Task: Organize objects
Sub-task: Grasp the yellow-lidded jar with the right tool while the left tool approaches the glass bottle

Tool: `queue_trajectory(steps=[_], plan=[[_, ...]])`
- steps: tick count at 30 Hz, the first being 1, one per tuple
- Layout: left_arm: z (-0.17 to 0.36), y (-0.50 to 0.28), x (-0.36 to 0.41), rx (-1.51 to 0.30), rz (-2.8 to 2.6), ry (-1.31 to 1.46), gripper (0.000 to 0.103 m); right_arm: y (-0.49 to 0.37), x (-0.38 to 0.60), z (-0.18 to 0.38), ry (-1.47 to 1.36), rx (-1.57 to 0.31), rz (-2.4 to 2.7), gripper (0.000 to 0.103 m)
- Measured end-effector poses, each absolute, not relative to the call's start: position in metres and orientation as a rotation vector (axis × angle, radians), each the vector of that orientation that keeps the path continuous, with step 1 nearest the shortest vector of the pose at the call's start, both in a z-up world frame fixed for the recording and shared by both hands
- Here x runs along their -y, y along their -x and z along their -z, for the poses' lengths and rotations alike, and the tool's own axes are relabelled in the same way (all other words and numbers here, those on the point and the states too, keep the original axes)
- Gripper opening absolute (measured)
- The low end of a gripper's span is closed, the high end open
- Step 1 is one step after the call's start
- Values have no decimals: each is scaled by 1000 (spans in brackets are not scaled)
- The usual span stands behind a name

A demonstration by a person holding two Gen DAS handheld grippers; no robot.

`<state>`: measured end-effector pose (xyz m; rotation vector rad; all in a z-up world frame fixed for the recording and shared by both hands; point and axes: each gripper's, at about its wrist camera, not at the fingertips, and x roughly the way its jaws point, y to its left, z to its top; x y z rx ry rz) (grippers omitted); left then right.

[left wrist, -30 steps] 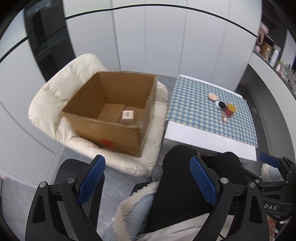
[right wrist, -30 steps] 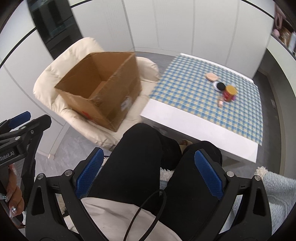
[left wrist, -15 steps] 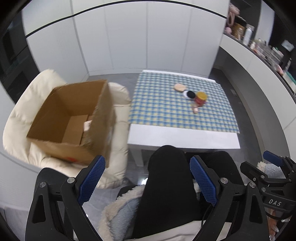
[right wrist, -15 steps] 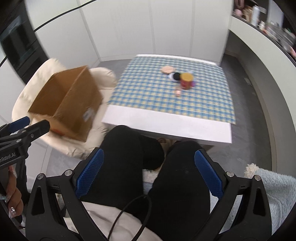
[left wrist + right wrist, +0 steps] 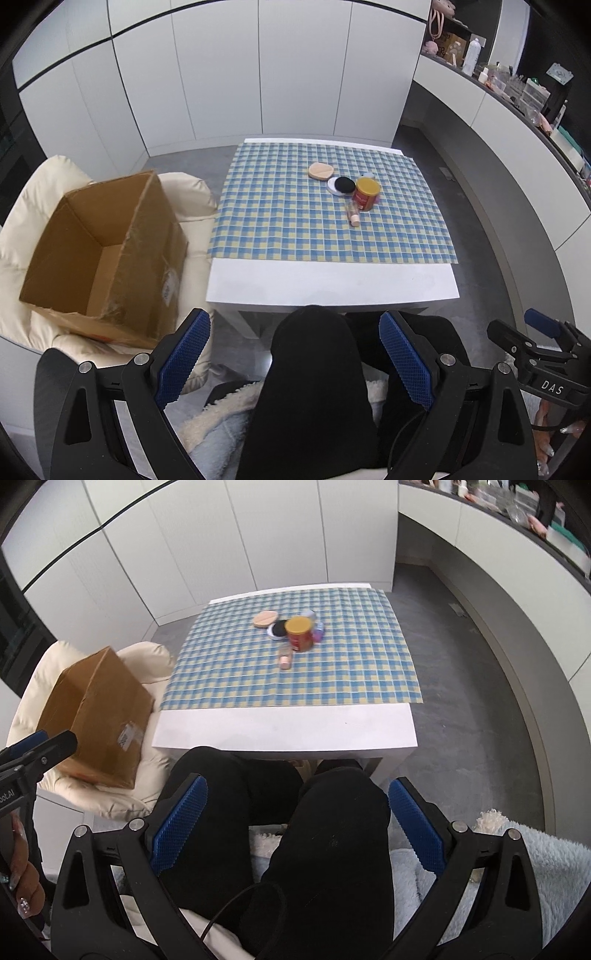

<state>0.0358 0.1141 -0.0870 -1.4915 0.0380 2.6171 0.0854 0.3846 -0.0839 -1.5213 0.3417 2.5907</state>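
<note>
Looking through the left wrist view, you hold the left hand-held gripper (image 5: 294, 363) low over your lap with its blue pads spread wide and nothing between them but your knee beyond, which suits a hand that has no object to carry yet. Ahead stands the counter (image 5: 332, 284) under a checked cloth (image 5: 288, 218), and the things to sort sit bunched on its far right part: a tan pad (image 5: 320, 171), a black-topped round compact (image 5: 340, 185) touching it, a yellow-lidded jar (image 5: 366, 194) just beside, and a small tube (image 5: 353, 215) lying near the jar. The open cardboard box (image 5: 107, 258) rests on a cream chair (image 5: 33, 206) to the left, mouth up, likely where those things belong.

From the right wrist view, your right hand-held gripper (image 5: 297, 823) is likewise spread wide and empty above your legs. The same cluster lies straight ahead, with a small purple item (image 5: 318, 632) tucked behind the jar. The box sits to the near left, so either hand can reach from cluster to box.
</note>
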Motion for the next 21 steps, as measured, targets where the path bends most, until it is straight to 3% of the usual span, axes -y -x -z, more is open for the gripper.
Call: queue_trajectory(steps=[6, 21], plan=[[101, -8, -133, -6, -2601, 1515, 93, -74, -411, 103, 1532, -425, -2573, 100], [146, 74, -151, 3, -2607, 1588, 93, 14, -440, 140, 1505, -376, -2577, 100]])
